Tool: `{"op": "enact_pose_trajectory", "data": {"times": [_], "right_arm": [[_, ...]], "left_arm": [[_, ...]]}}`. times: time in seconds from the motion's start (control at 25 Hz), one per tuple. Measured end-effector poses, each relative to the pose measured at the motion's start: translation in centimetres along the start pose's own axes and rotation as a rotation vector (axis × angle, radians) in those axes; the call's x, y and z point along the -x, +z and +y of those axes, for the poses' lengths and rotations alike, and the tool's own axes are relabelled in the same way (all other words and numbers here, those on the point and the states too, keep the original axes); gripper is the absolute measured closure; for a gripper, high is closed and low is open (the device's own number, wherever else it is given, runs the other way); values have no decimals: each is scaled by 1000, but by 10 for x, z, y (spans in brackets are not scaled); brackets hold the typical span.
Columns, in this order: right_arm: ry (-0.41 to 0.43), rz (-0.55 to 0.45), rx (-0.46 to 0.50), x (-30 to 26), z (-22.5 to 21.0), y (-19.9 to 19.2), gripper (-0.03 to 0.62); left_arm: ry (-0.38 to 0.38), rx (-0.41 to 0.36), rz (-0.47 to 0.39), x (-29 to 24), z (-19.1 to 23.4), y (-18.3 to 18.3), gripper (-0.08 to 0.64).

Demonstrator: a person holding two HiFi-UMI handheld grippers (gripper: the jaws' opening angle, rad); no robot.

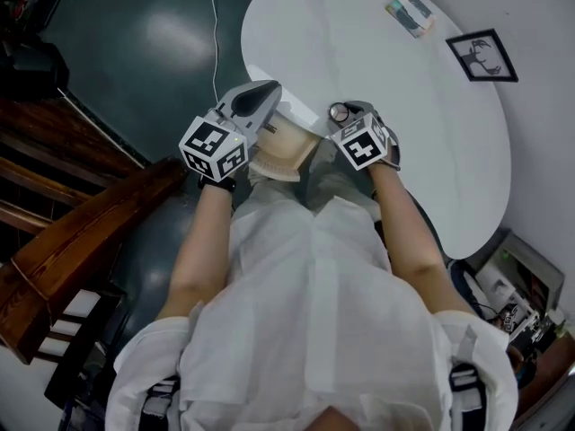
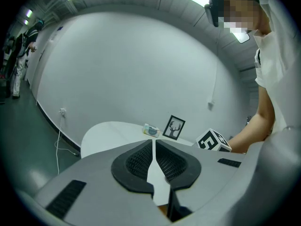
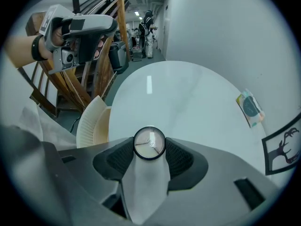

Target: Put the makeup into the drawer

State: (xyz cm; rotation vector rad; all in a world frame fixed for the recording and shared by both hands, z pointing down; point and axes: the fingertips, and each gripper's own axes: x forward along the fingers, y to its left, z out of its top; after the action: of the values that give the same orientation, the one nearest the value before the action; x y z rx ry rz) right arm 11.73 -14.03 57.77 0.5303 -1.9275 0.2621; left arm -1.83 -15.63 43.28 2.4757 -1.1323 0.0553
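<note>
While your right gripper (image 1: 349, 115) pinches the small round makeup compact (image 3: 149, 143) between its jaws, the pale ribbed drawer (image 1: 284, 147) sits at the near edge of the table (image 1: 359, 34), just to that gripper's left and lower. Your left gripper (image 1: 259, 99) hangs right above the drawer, jaws pressed together and empty. The drawer looks open, so carry the compact leftward and down.

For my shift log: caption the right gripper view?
Right gripper shut on round makeup compact, white table ahead, ribbed cream container at left.
</note>
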Motion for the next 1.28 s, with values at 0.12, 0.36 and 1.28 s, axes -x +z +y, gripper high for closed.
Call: {"op": "enact_pose_trajectory", "data": {"times": [0.12,0.36,1.28], "right_arm": [[19,-9,35,-5,12,17,390],[55,-38,103,-14,44,49,390],[133,-61,106,-66,159,87,390]], "left_arm": [[36,7,-7,18,9,-2,529],[102,17,-23,58,23,-6,529],[200,54,-1,159,46,-43,529]]}}
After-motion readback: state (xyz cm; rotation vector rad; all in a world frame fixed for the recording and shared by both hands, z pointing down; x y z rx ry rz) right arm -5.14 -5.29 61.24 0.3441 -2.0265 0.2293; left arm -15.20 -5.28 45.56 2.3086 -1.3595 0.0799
